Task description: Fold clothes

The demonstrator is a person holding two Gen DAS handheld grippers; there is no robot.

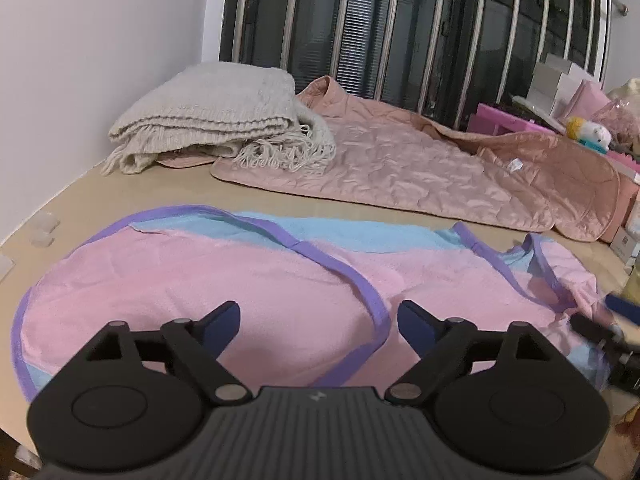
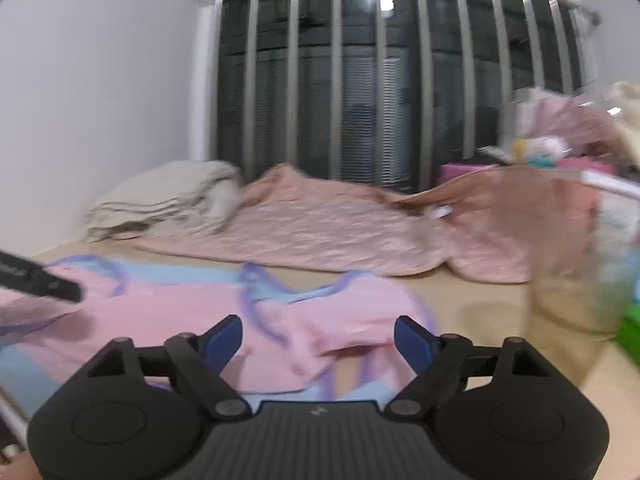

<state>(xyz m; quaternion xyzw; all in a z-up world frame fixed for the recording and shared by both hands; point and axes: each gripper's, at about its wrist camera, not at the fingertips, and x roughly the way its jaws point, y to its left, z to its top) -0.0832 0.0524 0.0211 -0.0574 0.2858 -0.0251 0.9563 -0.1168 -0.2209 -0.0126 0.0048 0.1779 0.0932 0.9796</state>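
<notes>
A pink and light-blue garment (image 1: 200, 280) with purple trim lies spread flat on the beige table (image 1: 120, 188). My left gripper (image 1: 319, 326) is open and empty, hovering just above the pink cloth near a purple trim band (image 1: 352, 280). My right gripper (image 2: 318, 340) is open and empty above the garment's right end (image 2: 340, 312), where the cloth is rumpled. The right gripper shows blurred at the right edge of the left wrist view (image 1: 600, 332). The left gripper's edge shows at the left of the right wrist view (image 2: 40, 280).
A folded cream knit blanket (image 1: 208, 120) and a quilted pink garment (image 1: 400, 160) lie at the back of the table. Boxes, a pink tray and a plush toy (image 1: 592, 132) crowd the right. A barred window (image 1: 400, 20) stands behind, a white wall (image 1: 80, 60) on the left.
</notes>
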